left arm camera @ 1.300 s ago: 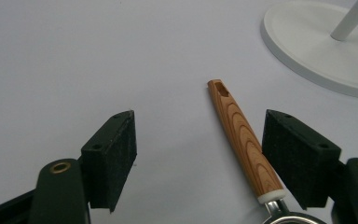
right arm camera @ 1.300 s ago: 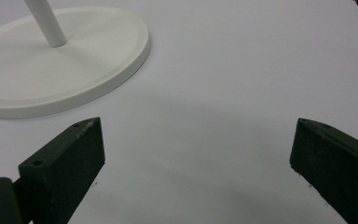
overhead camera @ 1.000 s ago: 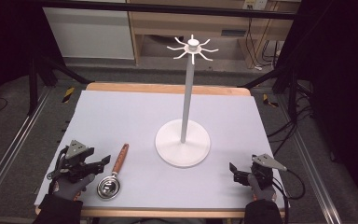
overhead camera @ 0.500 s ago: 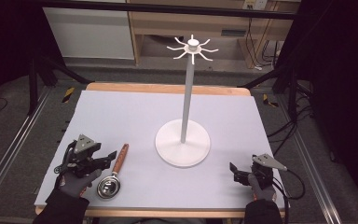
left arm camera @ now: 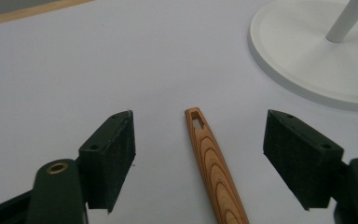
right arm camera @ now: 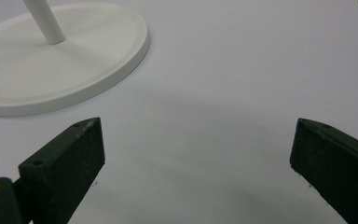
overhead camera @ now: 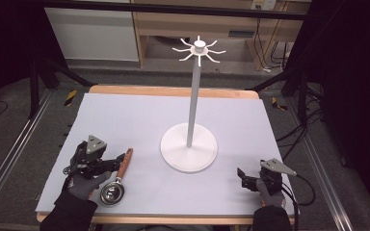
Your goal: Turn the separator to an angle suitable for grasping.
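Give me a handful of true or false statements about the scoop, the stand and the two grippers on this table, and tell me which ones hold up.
1. The wooden handle lies between the open jaws of the left gripper, untouched by the pads. True.
2. The scoop hangs from a hook on the white stand. False: it lies flat on the table.
3. The right gripper is shut on the stand's pole. False: its jaws are open over bare table.
4. The handle's tip has a slot. True.
5. The stand lies toppled. False: it is upright.
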